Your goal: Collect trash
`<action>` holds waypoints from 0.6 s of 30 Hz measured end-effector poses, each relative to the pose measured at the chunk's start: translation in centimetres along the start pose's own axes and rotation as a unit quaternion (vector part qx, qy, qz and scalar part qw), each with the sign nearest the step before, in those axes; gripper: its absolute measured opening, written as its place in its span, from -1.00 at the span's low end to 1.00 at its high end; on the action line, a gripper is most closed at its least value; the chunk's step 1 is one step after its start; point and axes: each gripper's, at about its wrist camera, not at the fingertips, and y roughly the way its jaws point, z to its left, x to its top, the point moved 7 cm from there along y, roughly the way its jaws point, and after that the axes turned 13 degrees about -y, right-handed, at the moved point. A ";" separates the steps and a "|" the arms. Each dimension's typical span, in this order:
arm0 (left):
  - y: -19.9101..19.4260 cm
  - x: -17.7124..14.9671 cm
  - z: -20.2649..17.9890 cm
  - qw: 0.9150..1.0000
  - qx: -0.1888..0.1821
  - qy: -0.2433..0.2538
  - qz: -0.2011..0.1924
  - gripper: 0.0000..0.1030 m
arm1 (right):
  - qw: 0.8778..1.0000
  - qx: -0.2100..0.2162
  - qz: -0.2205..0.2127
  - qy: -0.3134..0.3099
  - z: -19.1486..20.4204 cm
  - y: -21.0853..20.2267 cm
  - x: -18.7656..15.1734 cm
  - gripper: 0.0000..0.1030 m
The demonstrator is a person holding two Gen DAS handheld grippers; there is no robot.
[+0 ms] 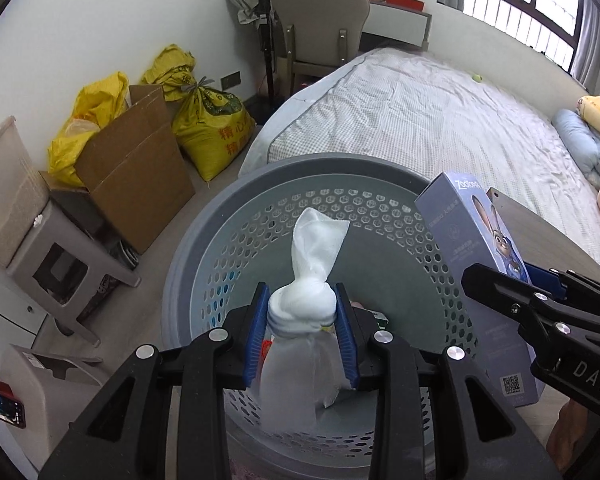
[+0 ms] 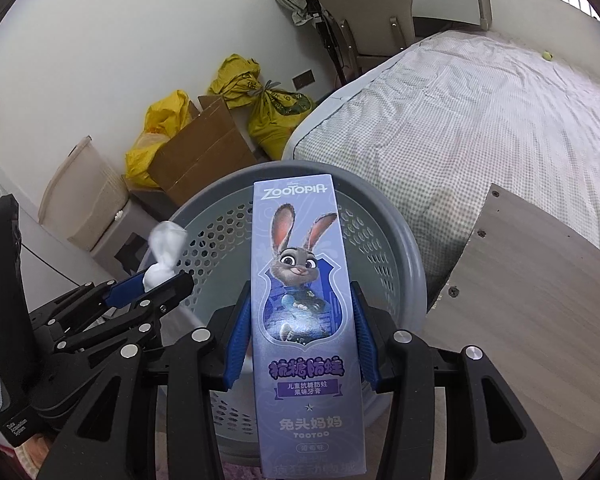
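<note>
The lower part of the white knotted plastic bag (image 1: pixel 300 312) hung blurred below the blue pads (image 1: pixel 256 336) of the left gripper (image 1: pixel 302 328), and its contents could not be made out; the bottom edge of the Zootopia toothpaste box (image 2: pixel 300 320) ran out of the right wrist view. The left gripper was closed tight on the bag's knot, holding it upright above the open mouth of the grey perforated laundry basket (image 1: pixel 204 248). Just beside it, the right gripper (image 2: pixel 300 336) clamped the tall box by its two narrow sides, upright, also over the basket. Something with red and green showed at the basket's bottom, too hidden to name. Beyond the basket lay a brown cardboard box (image 1: pixel 136 168) and yellow sacks (image 1: pixel 212 124) against the wall, then the checked bed (image 1: pixel 420 120) and a chair (image 1: pixel 320 20).
</note>
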 end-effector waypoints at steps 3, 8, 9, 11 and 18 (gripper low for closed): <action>-0.1 0.0 0.3 1.000 -0.002 -0.004 0.000 -0.37 | 1.000 -0.003 0.002 -0.001 -0.1 0.2 -0.2 -0.14; -0.7 0.0 0.8 1.000 -0.002 -0.012 -0.009 0.11 | 1.000 -0.010 -0.010 -0.002 -0.1 -0.4 -0.1 0.27; -0.8 0.1 0.9 1.000 -0.001 -0.012 -0.011 0.11 | 1.000 -0.013 -0.015 -0.002 -0.1 -0.6 0.0 0.27; -0.9 0.1 1.1 1.000 0.001 -0.015 -0.012 0.11 | 1.000 -0.016 -0.015 -0.002 -0.3 -0.9 0.0 0.27; -1.5 0.3 1.5 0.999 0.010 -0.023 -0.020 0.24 | 1.000 -0.026 -0.015 -0.002 -0.4 -1.6 -0.2 0.28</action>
